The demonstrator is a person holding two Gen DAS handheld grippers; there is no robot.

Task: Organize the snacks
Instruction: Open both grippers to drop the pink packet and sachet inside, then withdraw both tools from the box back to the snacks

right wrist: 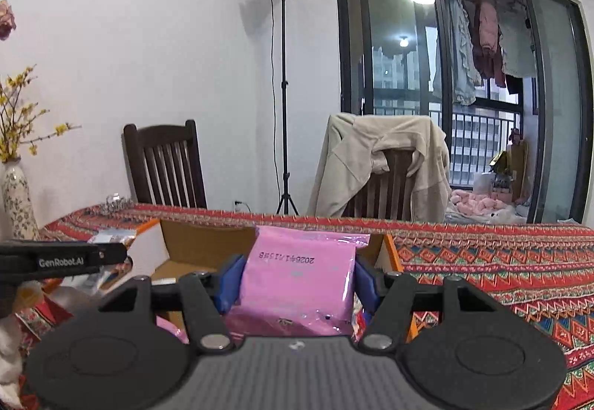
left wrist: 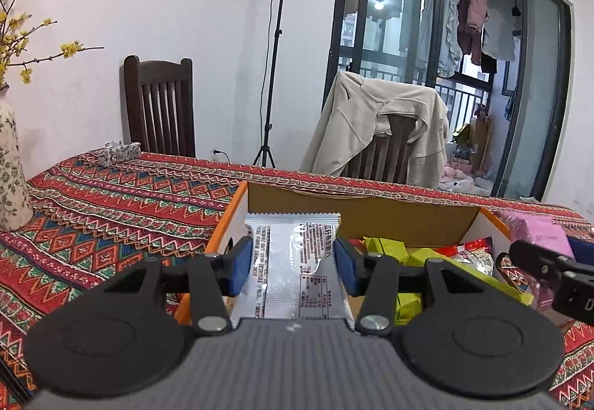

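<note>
Pink packet [right wrist: 297, 280] – "2026" (mirrored); tongs "GenRobot.AI" [right wrist: 61, 262].

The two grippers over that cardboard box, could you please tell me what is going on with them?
A person is sorting snacks with a handheld gripper in each hand. The left gripper is clamped on a silver snack packet, and the right gripper is clamped on a pink packet. Both are held over the open cardboard box on the patterned tablecloth. Yellow-green packets and red ones already lie in the box.
</note>
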